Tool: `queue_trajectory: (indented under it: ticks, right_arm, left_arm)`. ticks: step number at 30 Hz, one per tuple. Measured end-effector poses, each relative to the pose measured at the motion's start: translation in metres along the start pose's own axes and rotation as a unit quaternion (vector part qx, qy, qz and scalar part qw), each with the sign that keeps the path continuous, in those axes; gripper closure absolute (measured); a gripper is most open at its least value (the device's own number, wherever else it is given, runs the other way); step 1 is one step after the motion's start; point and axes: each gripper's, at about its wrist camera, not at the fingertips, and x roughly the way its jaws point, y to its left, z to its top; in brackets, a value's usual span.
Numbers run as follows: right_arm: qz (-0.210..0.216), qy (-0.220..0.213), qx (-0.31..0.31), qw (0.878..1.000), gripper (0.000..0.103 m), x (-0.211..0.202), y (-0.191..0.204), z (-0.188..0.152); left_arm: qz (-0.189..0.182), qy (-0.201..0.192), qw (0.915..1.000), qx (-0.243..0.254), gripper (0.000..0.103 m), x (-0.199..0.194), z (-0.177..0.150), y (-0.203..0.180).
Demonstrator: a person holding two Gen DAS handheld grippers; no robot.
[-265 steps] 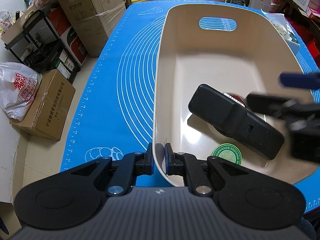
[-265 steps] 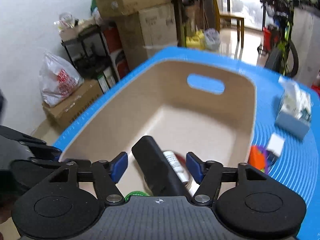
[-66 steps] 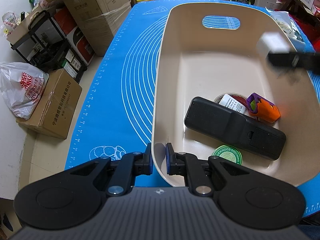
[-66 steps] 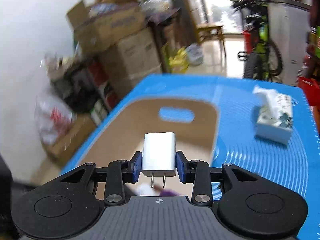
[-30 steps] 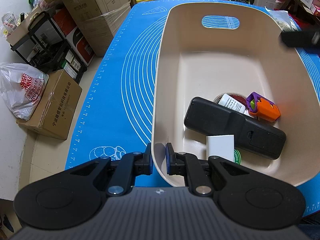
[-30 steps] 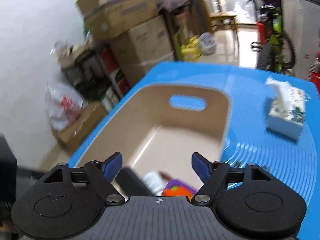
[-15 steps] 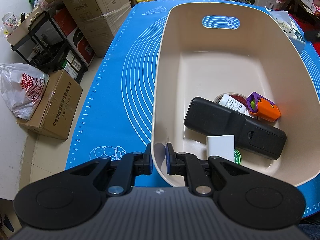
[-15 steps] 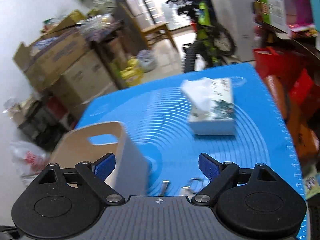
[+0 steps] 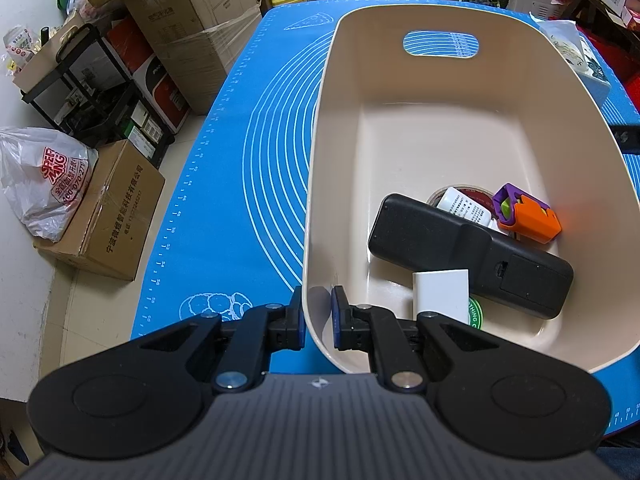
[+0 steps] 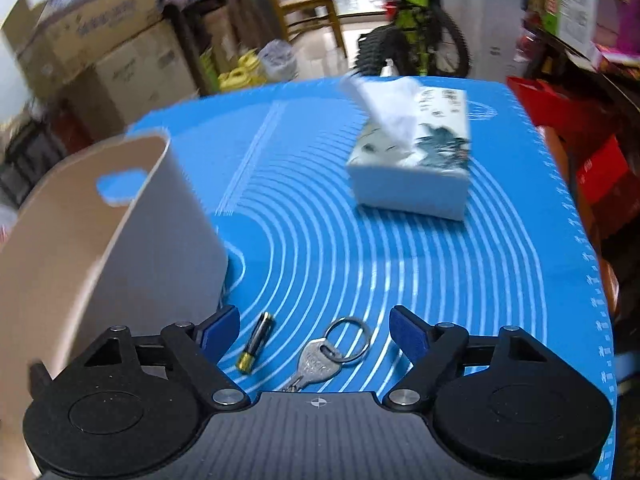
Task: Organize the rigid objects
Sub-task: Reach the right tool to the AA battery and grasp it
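Observation:
My left gripper (image 9: 317, 312) is shut on the near rim of the beige bin (image 9: 316, 152), one finger inside and one outside. In the bin lie a black remote (image 9: 460, 248), a white charger (image 9: 440, 292), an orange and purple toy (image 9: 528, 214), a white bottle (image 9: 464, 208) and a green tin (image 9: 476, 316). My right gripper (image 10: 314, 326) hangs low over the blue mat (image 10: 440, 280) beside the bin's outer wall (image 10: 120, 240). Its jaws stand wide and are closing. A small battery (image 10: 256, 342) and keys on a ring (image 10: 320, 356) lie on the mat between the fingers, untouched.
A tissue box (image 10: 416, 160) stands on the mat farther back. Cardboard boxes (image 9: 200, 20), a black rack and a plastic bag (image 9: 44, 184) sit on the floor left of the table. A bicycle (image 10: 416, 36) and red shelves are behind and to the right.
My right gripper has swung away from over the bin to the mat on its right and dropped toward the battery and keys. The left gripper and the bin have not moved.

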Motion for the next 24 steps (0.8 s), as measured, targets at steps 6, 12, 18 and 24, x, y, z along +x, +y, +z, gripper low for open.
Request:
queue_trajectory:
  ticks: [6,12,18,24]
  right_arm:
    - [0.009,0.008,-0.061,0.998,0.025,0.012,0.011,-0.008]
    - [0.046,-0.011,-0.092,0.995,0.026,0.017,0.007,-0.009]
    - [0.068,-0.013,-0.136,0.988,0.034,0.025,0.009,-0.007]
    - [0.039,-0.007,-0.216,0.975,0.055,0.024,0.030,-0.012]
  left_arm:
    - [0.001,0.000,1.0000,0.002,0.089,0.001,0.000,0.000]
    - [0.003,0.000,1.0000,0.006,0.089,0.003,0.000,-0.002]
    - [0.010,0.001,0.9999,0.011,0.088,0.003,0.001,-0.005]
    - [0.013,0.001,0.9999,0.011,0.087,0.002,0.001,-0.006]
